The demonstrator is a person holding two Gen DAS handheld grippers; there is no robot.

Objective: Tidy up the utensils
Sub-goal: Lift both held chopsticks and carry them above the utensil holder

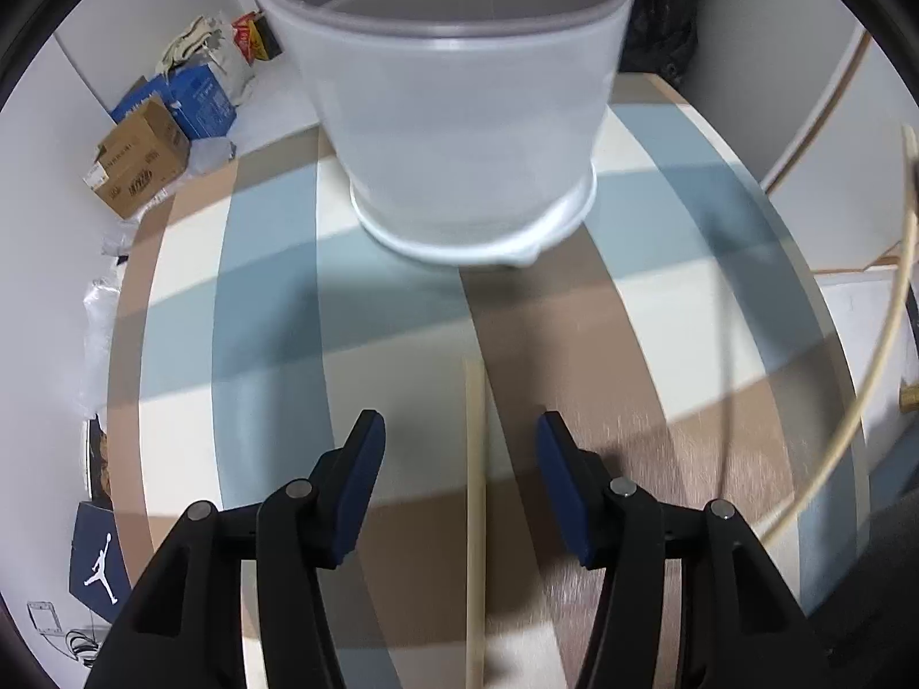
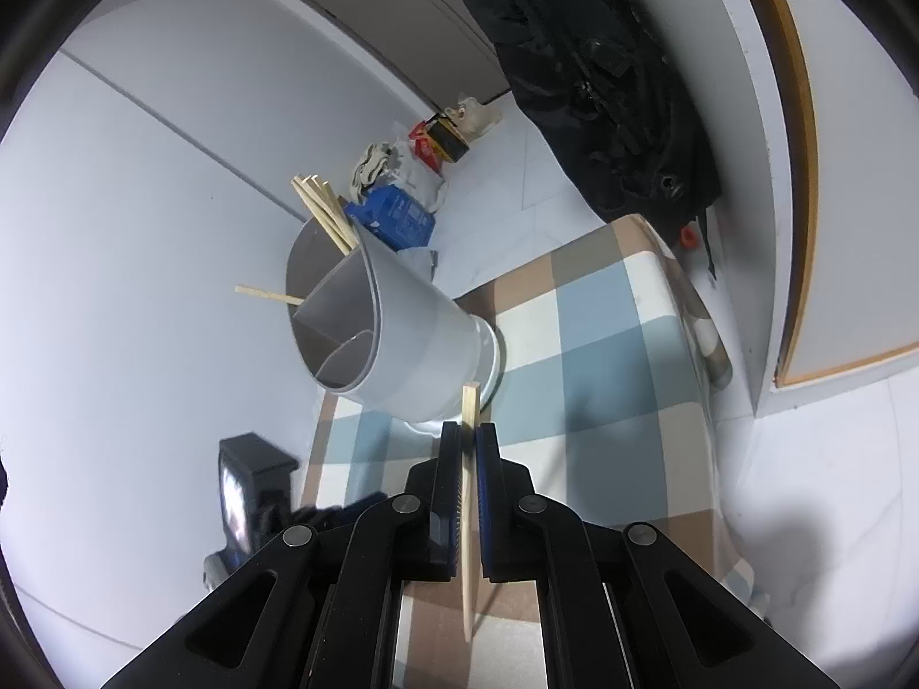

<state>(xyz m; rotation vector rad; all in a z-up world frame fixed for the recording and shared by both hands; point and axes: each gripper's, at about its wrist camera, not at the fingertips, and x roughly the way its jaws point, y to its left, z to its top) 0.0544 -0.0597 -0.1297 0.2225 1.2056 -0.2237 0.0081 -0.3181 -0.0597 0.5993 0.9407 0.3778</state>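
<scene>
Currently, the left gripper [image 1: 459,448] is released: its blue pads [image 1: 362,476] stand apart with nothing pressed between them. One chopstick [image 1: 474,517] lies on the checked cloth [image 1: 258,298] in the gap between the jaws, touching neither pad, pointing toward the holder [image 1: 459,115]. The holder, a grey divided tub on a white base, stands on the cloth beyond the fingertips.

The right gripper [image 2: 470,436] is clenched on a second chopstick [image 2: 470,402]. This stick passes between the pads; its upper end projects past the fingertips, just beside the holder's [image 2: 402,339] base. In the right wrist view, several chopsticks [image 2: 324,209] already stand in the holder's far compartment, and one [image 2: 270,294] leans out over the rim on the side away from the cloth. Boxes [image 1: 155,132] sit on the floor beyond the holder.
</scene>
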